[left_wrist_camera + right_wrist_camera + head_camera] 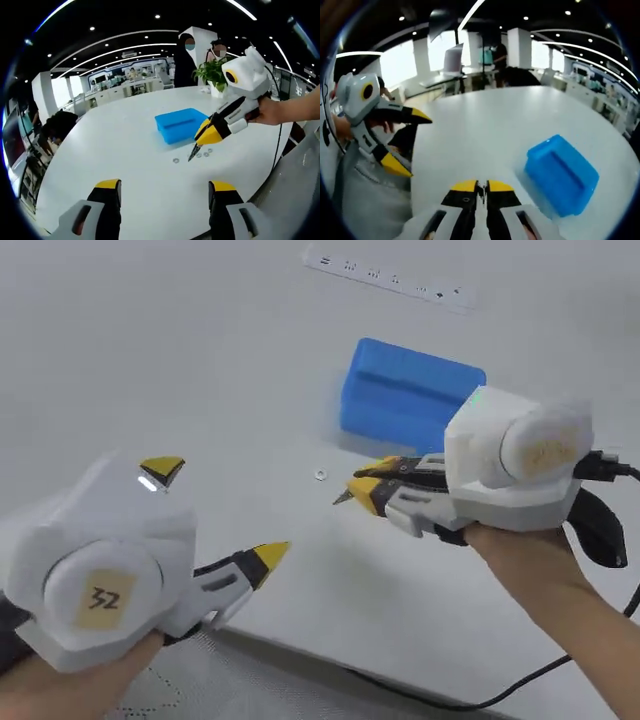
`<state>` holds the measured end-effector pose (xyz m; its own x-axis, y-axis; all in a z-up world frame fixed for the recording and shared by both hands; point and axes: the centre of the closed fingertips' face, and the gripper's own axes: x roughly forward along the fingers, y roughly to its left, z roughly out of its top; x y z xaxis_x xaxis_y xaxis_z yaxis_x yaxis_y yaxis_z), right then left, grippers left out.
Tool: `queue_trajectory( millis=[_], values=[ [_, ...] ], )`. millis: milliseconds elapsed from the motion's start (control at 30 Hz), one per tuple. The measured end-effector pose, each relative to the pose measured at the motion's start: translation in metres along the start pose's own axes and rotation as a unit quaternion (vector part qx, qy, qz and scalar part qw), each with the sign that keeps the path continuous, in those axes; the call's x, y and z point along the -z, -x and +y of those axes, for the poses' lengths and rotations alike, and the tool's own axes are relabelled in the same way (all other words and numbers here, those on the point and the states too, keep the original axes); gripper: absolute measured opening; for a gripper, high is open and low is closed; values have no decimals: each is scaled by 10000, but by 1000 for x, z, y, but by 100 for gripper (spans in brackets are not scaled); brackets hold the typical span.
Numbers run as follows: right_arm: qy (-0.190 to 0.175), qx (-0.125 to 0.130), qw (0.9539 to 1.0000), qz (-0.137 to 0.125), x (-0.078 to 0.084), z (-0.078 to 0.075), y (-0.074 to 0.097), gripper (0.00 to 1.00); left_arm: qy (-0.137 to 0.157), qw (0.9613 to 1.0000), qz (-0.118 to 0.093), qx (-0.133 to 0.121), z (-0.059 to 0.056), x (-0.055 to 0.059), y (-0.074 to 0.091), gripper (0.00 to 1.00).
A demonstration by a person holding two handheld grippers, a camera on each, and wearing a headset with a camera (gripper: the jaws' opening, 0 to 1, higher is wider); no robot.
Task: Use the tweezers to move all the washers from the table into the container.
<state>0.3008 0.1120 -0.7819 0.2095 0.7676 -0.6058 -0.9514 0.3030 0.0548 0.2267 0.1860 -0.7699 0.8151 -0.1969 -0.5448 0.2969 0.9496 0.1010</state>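
washers (176,160) lie on the white table (200,360) at mid-frame, just below the one blue container (410,400). i count about four in the left gripper view, though they are small and blurred. the step looks like the approach to a pick. the right gripper (365,483) is pressed together on one pair of tweezers (343,499), whose tip is just beside the washers. next, the tip must settle over one ring's edge. the left gripper (218,512) hangs spread and empty at lower left.

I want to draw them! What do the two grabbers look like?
Both the left gripper and right gripper have chunky white bodies and black jaws with yellow tips. The left has a round sticker reading 32; the right trails a black cable.
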Motion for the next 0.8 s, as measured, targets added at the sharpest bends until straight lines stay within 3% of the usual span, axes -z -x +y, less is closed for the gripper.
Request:
queue_trajectory(
  millis=[100, 167, 233, 333, 400, 467, 533, 600, 667, 733, 800],
  values=[
    [161, -27, 9998, 63, -5, -6, -10, 2, -26, 10000, 14, 7, -1, 1, -2, 77],
    [325, -4, 9994, 130, -6, -10, -16, 1, -104, 9998, 156, 17, -2, 6, -3, 77],
    [313, -24, 9993, 185, -3, -13, -22, 1, -198, 9997, 141, -29, -1, 6, -2, 75],
    [294, -66, 9991, 282, 0, -12, -24, 1, -136, 9998, 169, -27, 1, 7, -2, 73],
    [383, -140, 9980, 482, 2, -10, -22, 1, -169, 9996, 208, -24, 0, 9, -2, 72],
    [554, -399, 9930, 967, 11, -2, -18, 1, -242, 9994, 254, 9, -2, 10, -2, 72],
    [994, -397, 9865, 1237, 12, -2, -15, 1, -299, 9992, 268, 3, -2, 11, -2, 71],
    [990, -660, 9801, 1588, 20, 6, -15, 1, -293, 9992, 274, 13, -2, 11, -2, 70],
    [1098, -674, 9784, 1619, 21, 9, -21, 1, -279, 9992, 277, 12, -2, 12, -1, 70],
    [1250, -662, 9724, 1856, 29, 10, -26, 1, -317, 9990, 317, -10, -1, 13, -1, 68],
    [1234, -600, 9782, 1559, 15, 8, -28, 1, -335, 9989, 320, -23, 0, 13, -1, 68]
  ],
)
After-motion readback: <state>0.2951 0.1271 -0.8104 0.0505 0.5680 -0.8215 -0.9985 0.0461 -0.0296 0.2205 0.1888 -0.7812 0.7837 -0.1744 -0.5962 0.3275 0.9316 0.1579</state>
